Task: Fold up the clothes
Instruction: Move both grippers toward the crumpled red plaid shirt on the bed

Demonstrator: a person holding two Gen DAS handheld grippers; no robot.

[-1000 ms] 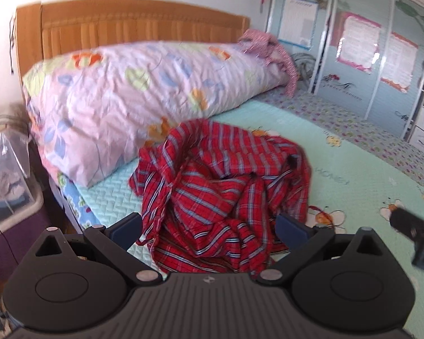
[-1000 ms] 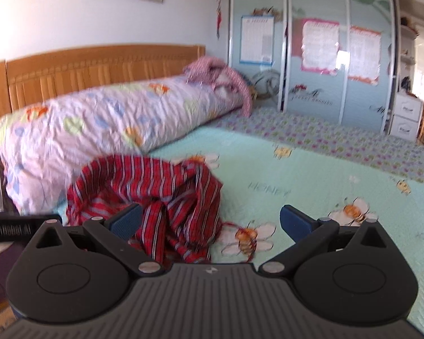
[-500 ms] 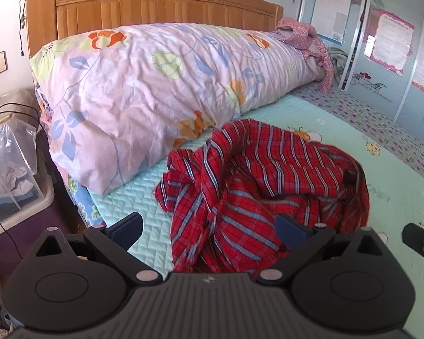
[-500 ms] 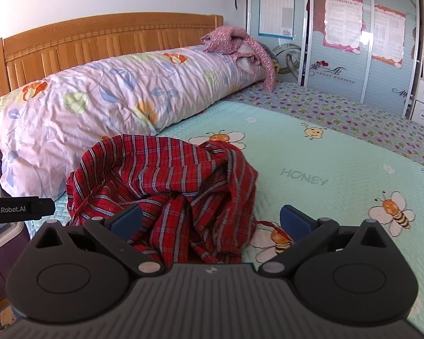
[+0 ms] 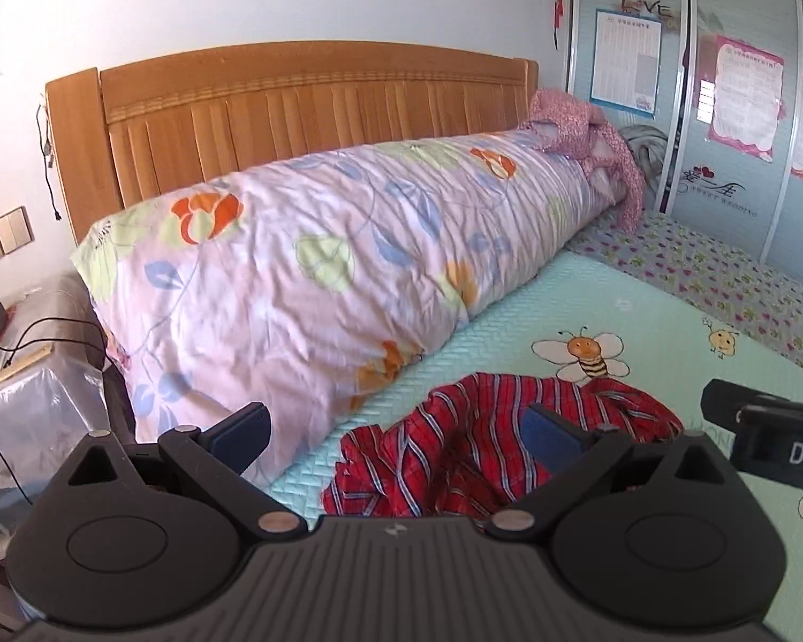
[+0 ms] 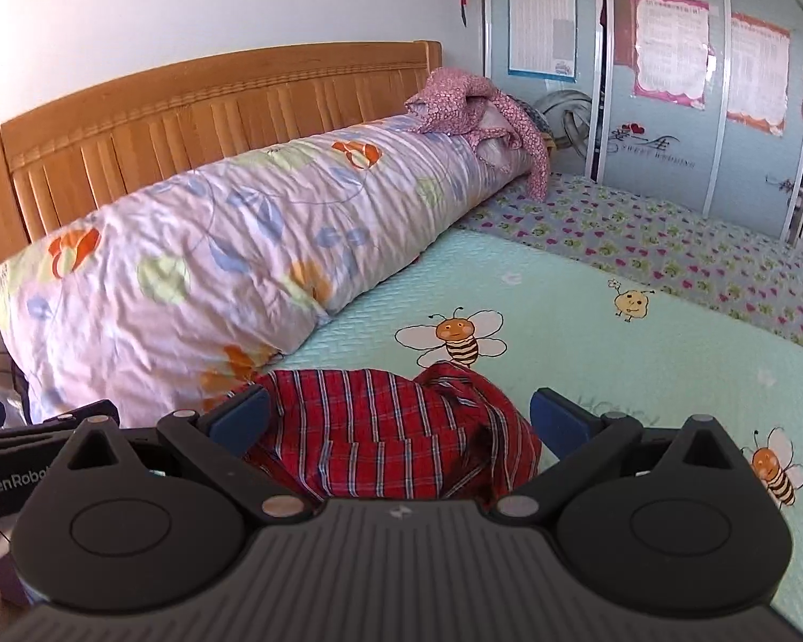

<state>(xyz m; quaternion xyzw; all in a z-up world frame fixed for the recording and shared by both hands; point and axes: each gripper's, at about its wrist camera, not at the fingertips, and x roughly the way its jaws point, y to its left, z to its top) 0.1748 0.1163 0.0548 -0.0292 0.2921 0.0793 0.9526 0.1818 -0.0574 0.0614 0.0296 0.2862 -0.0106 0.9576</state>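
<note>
Both cameras now sit closer to the red plaid shirt (image 5: 487, 444) than a second ago; it has slid low in each view, partly behind the gripper bodies. Judgement: you are closing in for a first grasp; no fold made yet.

Your left gripper (image 5: 396, 430) is spread wide, holding nothing. Your right gripper (image 6: 399, 417) likewise gapes, empty, with the heap just beyond its fingers.

Shirt: thin woven cloth, crumpled in a soft mound on the quilted mint bedspread (image 6: 589, 310), just beside the wrinkled floral duvet roll (image 5: 321, 267). No edge or collar shows clearly; expect it to sag and drape.
</note>
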